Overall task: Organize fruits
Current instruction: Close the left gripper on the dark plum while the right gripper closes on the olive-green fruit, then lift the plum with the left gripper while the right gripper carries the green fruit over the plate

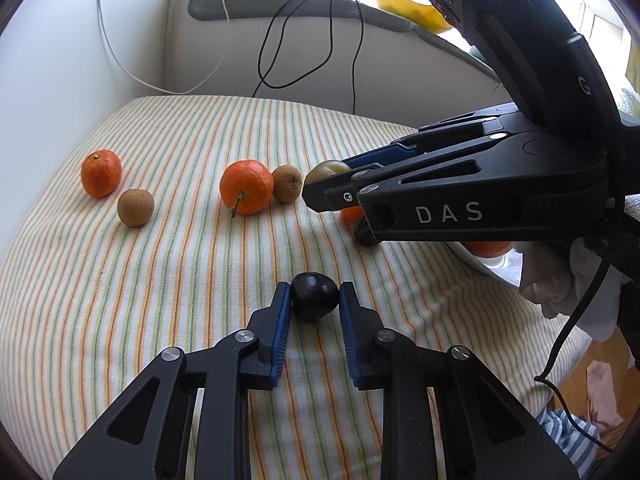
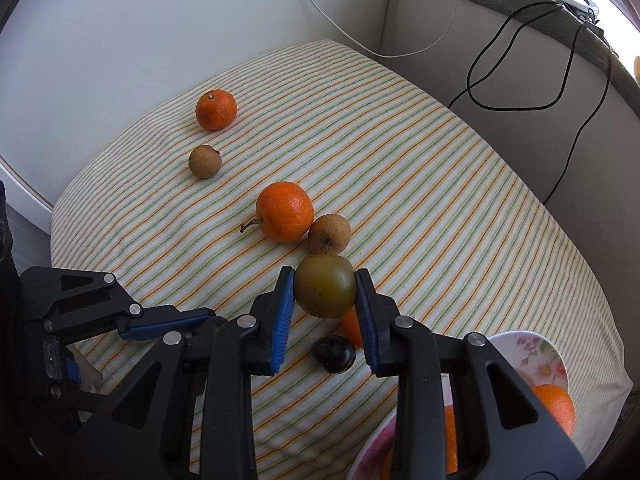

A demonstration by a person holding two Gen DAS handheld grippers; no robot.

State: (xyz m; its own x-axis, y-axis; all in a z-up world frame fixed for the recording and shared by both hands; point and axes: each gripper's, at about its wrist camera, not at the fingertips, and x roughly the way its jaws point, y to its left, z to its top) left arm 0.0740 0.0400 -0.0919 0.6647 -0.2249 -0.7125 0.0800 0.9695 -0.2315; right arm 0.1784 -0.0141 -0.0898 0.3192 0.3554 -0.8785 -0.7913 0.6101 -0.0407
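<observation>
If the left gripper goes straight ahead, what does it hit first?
The dark plum, already between the left gripper fingers. Beyond it, probably the right gripper crossing overhead, though depth is unclear.

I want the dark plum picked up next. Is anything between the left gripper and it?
Nothing visible. The dark plum already sits between the open fingers of the left gripper, on the striped cloth. The right gripper, holding a green fruit, is farther back.

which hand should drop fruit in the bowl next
Right. The right gripper already holds the green fruit off the cloth, with the bowl just beside it. The left gripper only brackets the dark plum, farther from the bowl.
</observation>
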